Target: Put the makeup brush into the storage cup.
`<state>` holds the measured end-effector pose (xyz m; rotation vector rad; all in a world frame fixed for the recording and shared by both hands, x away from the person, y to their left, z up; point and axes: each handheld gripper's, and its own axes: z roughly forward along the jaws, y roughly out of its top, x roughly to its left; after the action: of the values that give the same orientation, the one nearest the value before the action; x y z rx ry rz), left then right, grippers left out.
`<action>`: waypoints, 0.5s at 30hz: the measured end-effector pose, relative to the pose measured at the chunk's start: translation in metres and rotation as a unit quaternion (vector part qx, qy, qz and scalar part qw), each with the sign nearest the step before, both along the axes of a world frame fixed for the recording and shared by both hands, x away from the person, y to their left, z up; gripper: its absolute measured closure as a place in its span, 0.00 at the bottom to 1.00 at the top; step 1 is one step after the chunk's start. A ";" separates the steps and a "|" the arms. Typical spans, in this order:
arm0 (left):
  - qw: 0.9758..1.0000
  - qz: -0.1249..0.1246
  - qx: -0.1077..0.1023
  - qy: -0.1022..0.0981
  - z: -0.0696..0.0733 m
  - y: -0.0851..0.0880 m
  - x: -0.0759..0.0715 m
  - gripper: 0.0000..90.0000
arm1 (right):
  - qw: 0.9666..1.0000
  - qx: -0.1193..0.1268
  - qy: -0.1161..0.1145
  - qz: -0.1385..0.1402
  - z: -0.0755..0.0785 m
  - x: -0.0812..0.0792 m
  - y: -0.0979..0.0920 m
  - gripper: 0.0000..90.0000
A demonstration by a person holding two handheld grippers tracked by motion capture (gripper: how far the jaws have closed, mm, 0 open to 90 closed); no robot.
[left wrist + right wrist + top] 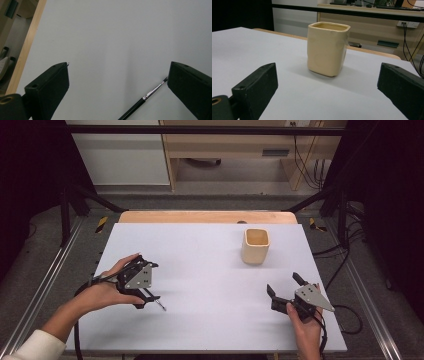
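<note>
Black brush [140,102] runs off frame's edge; left gripper [117,75], right gripper [327,82] gape.

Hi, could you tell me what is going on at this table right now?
A person holds a two-jaw gripper in each hand over a white table. The left gripper hangs open just above a thin black brush lying flat on the table, near one of its jaws and not yet gripped. The right gripper is also open and empty, pointed at a cream square cup standing upright farther back. Nothing is in the cup as far as the high view shows.
</note>
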<state>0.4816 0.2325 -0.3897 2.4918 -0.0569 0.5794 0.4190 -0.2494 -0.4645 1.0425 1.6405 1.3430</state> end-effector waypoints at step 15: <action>1.000 -0.004 0.025 0.007 -0.007 -0.002 0.003 0.04 | 1.000 0.001 0.001 -0.001 0.000 0.000 0.000 0.03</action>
<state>0.4842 0.2303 -0.3962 2.5418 -0.0770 0.5645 0.4189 -0.2496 -0.4645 1.0452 1.6402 1.3427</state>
